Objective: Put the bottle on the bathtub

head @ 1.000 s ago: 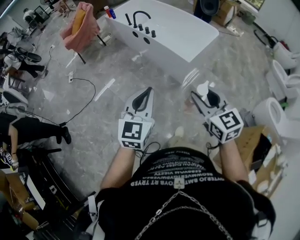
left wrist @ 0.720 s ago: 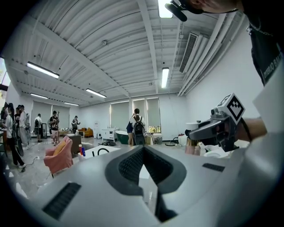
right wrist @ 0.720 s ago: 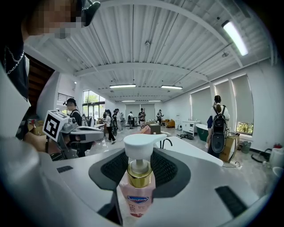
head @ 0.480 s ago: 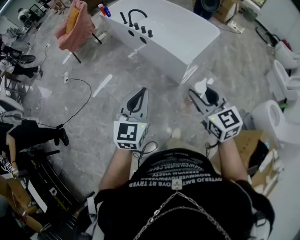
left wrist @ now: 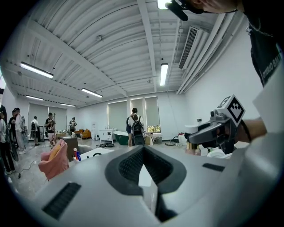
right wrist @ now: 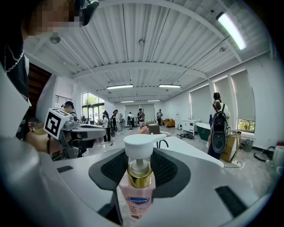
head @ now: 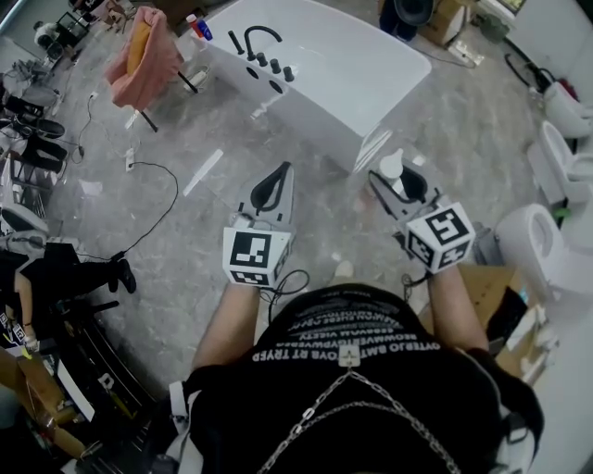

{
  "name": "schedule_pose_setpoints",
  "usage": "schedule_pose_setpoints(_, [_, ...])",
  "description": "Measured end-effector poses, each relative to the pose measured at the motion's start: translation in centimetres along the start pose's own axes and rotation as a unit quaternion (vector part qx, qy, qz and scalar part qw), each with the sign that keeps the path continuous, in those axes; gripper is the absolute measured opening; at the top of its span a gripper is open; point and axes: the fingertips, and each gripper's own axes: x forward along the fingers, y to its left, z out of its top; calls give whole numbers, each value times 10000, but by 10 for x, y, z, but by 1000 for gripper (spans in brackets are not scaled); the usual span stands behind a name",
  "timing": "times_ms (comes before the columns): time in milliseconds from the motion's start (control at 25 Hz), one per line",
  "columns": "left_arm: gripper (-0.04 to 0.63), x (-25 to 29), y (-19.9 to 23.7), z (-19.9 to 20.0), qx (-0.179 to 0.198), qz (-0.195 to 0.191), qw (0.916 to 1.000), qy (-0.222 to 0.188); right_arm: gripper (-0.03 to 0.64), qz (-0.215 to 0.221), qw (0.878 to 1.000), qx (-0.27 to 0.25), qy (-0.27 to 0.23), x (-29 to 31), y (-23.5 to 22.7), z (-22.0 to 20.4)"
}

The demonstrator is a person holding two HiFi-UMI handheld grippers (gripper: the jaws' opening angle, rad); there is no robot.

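Observation:
A pump bottle [right wrist: 138, 188] of pink liquid with a white head and gold collar stands upright between the jaws of my right gripper [right wrist: 140, 166], which is shut on it. In the head view the bottle [head: 393, 166] and right gripper [head: 398, 182] hang above the grey floor, a little short of the white bathtub [head: 347, 79] with its black faucet [head: 257, 39]. The tub's rim [right wrist: 193, 151] lies just ahead of the bottle. My left gripper [head: 284, 170] is level with the right one, shut and empty [left wrist: 143, 153].
A pink towel [head: 144, 51] hangs on a stand left of the tub, with small bottles [head: 195, 26] at the tub's far corner. White toilets [head: 542, 243] and a cardboard box [head: 496, 287] stand to the right. A black cable [head: 162, 208] crosses the floor. People stand farther off [right wrist: 217, 128].
Both grippers and the person have moved forward toward the bathtub, which now lies nearer to the jaws. The bottle stays in the right gripper's grip.

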Motion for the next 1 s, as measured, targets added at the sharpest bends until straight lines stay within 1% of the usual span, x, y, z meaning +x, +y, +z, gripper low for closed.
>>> schedule_pose_setpoints(200, [2, 26, -5, 11, 11, 97, 9999, -30, 153, 94, 9999, -37, -19, 2, -30, 4])
schedule_pose_setpoints(360, [2, 45, -18, 19, 80, 147, 9998, -63, 153, 157, 9998, -84, -21, 0, -53, 4])
schedule_pose_setpoints(560, [2, 57, -27, 13, 82, 172, 9998, 117, 153, 183, 9998, -59, -62, 6, -78, 3])
schedule_pose_setpoints(760, [2, 55, -23, 7, 136, 250, 9992, 296, 153, 274, 9996, -19, -118, 10, -87, 5])
schedule_pose_setpoints(880, [2, 52, -23, 7, 219, 254, 9989, 334, 153, 259, 9996, -48, -127, 8, -86, 1])
schedule_pose_setpoints(1000, [2, 52, -25, 8, 278, 236, 9987, 345, 153, 206, 9997, 66, -131, 4, -88, -7])
